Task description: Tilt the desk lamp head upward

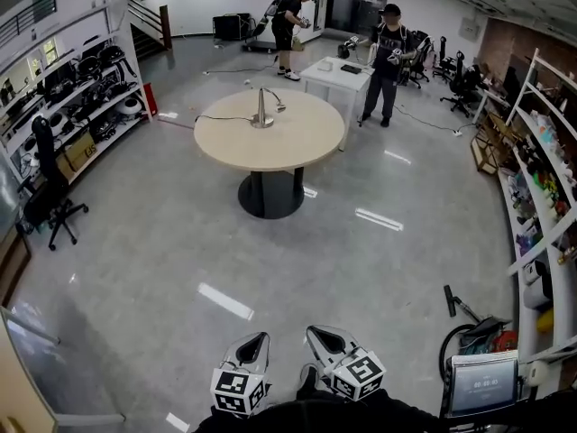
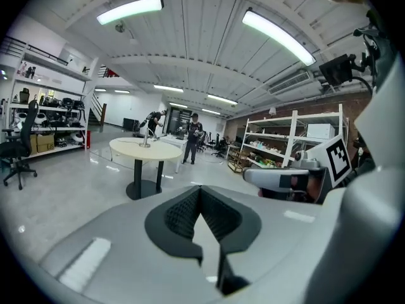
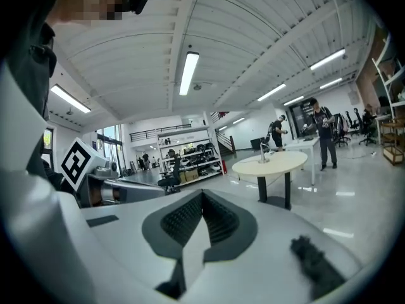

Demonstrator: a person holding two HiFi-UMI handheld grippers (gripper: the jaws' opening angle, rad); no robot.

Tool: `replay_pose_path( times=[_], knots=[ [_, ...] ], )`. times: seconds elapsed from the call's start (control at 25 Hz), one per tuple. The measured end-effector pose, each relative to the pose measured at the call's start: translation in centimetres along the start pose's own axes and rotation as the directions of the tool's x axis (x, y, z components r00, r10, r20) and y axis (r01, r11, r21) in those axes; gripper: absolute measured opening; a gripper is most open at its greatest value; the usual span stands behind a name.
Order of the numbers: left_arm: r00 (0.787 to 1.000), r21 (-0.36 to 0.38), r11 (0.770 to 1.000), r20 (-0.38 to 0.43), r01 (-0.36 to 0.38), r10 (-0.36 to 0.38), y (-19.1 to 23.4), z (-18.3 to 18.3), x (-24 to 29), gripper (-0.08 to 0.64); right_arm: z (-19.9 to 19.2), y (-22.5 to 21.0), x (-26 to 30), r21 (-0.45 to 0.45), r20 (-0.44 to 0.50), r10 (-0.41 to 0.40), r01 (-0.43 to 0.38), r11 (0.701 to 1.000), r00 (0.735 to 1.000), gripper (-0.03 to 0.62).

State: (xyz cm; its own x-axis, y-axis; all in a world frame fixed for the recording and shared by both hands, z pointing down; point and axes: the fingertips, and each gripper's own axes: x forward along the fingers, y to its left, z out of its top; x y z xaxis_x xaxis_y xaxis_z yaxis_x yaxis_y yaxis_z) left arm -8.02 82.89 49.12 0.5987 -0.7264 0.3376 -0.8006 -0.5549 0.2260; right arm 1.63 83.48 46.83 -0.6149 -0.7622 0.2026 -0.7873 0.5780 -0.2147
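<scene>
- My left tongs [image 1: 253, 345] and right tongs [image 1: 325, 339] sit side by side at the near edge of the head view, low over the grey floor [image 1: 162, 242], each with its marker cube towards me.
- Left tongs [image 2: 201, 194]: pressed together – the ribbed black pads meet in one seam, with nothing between them.
- Right tongs [image 3: 202, 196]: likewise pressed together and pinching nothing (only the other tongs' cube shows off to the side).
- The desk lamp [image 1: 264, 107] is well apart from both tongs. It stands on the round bench [image 1: 302, 147] out in the middle of the room, far ahead of me.
- On that bench the lamp is at the far-left part of the top. Its base is flat on the wood and its stem is upright, with the head hanging just right of the stem.
- A dark cord [image 1: 216, 117] runs from the lamp's base to the left and off the bench edge.
- In the left gripper view the lamp [image 2: 147, 135] shows small on the bench, left of centre; in the right gripper view it [image 3: 264, 152] sits right of centre.
- Beyond the round bench is a white bench [image 1: 335, 76], with two people [image 1: 386, 57] standing near it – one at its right end, one farther off to the left.
- Shelves [image 1: 81, 93] line the left wall, with an office chair [image 1: 52, 195] in front of them.
</scene>
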Motion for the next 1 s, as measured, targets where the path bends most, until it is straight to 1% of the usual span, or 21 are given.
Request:
replay_pose_path(
  times=[0.12,0.2,0.32,0.44,0.52,0.64,0.76,0.92,1.0],
  knots=[
    [0.993,-0.006,0.998,0.103,-0.059,0.059,0.6,5.3,4.8,0.006,4.0,-3.3,2.7,0.003,0.072,-0.006,0.006,1.0,0.997,-0.002],
    [0.988,-0.012,0.997,0.137,-0.074,0.075,0.5,8.1,7.6,0.006,6.4,-4.9,4.4,0.009,0.109,0.004,-0.005,1.0,0.994,-0.002],
    [0.984,0.011,0.997,0.163,-0.071,0.069,-0.6,10.8,10.1,0.006,9.0,-6.9,5.7,0.027,0.144,0.038,-0.043,0.999,0.989,-0.002],
    [0.986,-0.005,0.998,0.156,-0.067,0.067,-1.5,10.8,11.7,0.006,10.3,-8.1,6.1,0.043,0.167,0.075,-0.083,0.996,0.983,-0.002],
    [0.989,-0.025,0.998,0.135,-0.062,0.065,-1.8,10.0,12.9,0.006,10.4,-8.9,6.3,0.049,0.172,0.091,-0.101,0.994,0.981,-0.002],
    [0.991,-0.028,0.997,0.115,-0.067,0.07,-1.9,9.8,14.3,0.006,10.0,-10.5,6.6,0.074,0.163,0.099,-0.112,0.991,0.982,-0.002],
    [0.991,-0.029,0.997,0.11,-0.075,0.078,-1.1,10.3,15.1,0.006,9.5,-11.8,7.1,0.094,0.143,0.097,-0.111,0.989,0.985,-0.002],
    [0.993,-0.047,0.996,0.095,-0.07,0.074,0.5,10.1,16.4,0.006,8.5,-13.5,8.6,0.129,0.119,0.072,-0.088,0.988,0.99,-0.002],
    [0.993,-0.056,0.996,0.092,-0.064,0.069,1.5,10.3,17.2,0.006,8.6,-14.1,9.8,0.135,0.117,0.064,-0.08,0.988,0.991,-0.002]
  ],
)
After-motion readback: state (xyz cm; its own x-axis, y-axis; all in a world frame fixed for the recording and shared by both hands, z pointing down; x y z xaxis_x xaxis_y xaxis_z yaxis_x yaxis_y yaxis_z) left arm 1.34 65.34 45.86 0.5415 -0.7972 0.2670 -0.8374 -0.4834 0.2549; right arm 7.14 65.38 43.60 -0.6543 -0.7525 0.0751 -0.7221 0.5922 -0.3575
